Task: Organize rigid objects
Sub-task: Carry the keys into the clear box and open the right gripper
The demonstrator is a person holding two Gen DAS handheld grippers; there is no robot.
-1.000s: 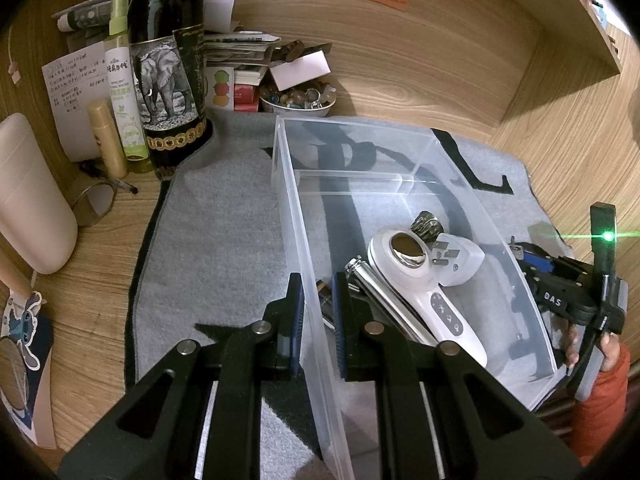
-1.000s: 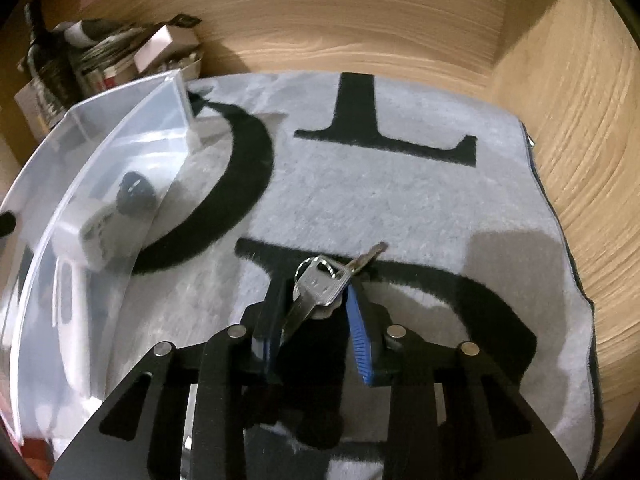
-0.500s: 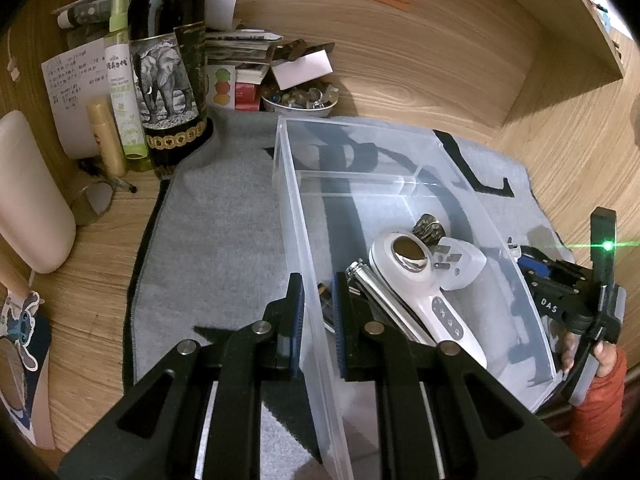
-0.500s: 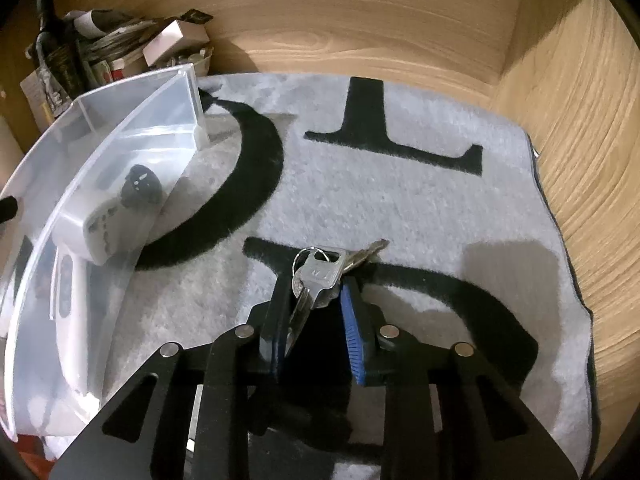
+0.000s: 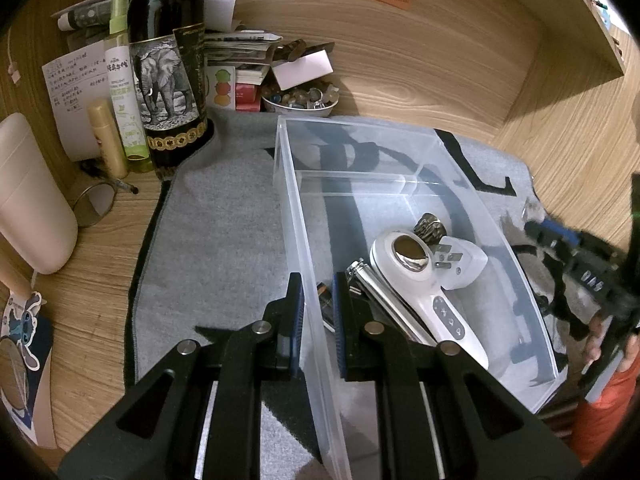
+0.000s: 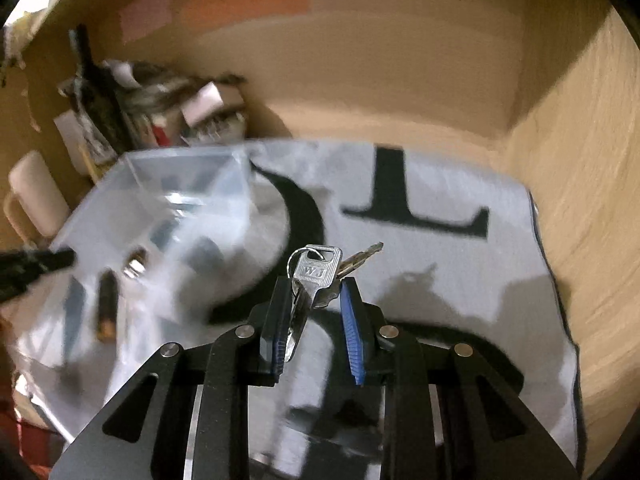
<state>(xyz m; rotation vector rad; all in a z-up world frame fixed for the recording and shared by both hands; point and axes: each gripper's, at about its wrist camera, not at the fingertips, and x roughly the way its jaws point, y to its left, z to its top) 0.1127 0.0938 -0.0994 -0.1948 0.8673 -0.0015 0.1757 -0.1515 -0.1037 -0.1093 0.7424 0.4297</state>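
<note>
My left gripper [image 5: 316, 300] is shut on the near left wall of a clear plastic bin [image 5: 296, 216] that stands on a grey mat. In the bin lie a white handheld device [image 5: 424, 280], a white plug adapter [image 5: 464, 262], a metal tool [image 5: 380, 296] and a small dark ring-like piece [image 5: 430, 226]. My right gripper [image 6: 314, 300] is shut on a bunch of silver keys [image 6: 316, 272] and holds it lifted above the mat, to the right of the bin [image 6: 160, 208]. The right gripper also shows blurred at the right edge of the left wrist view [image 5: 560, 240].
A dark wine bottle [image 5: 168, 68], a green spray bottle [image 5: 124, 88], a gold tube [image 5: 108, 136], papers, boxes and a bowl of small items [image 5: 300, 98] crowd the back left. A beige container [image 5: 28, 196] stands far left. Wooden walls enclose the back and right.
My right gripper has lifted the keys off the mat and swung up and toward the bin; its view is blurred with motion. My left gripper keeps its hold on the bin wall.
</note>
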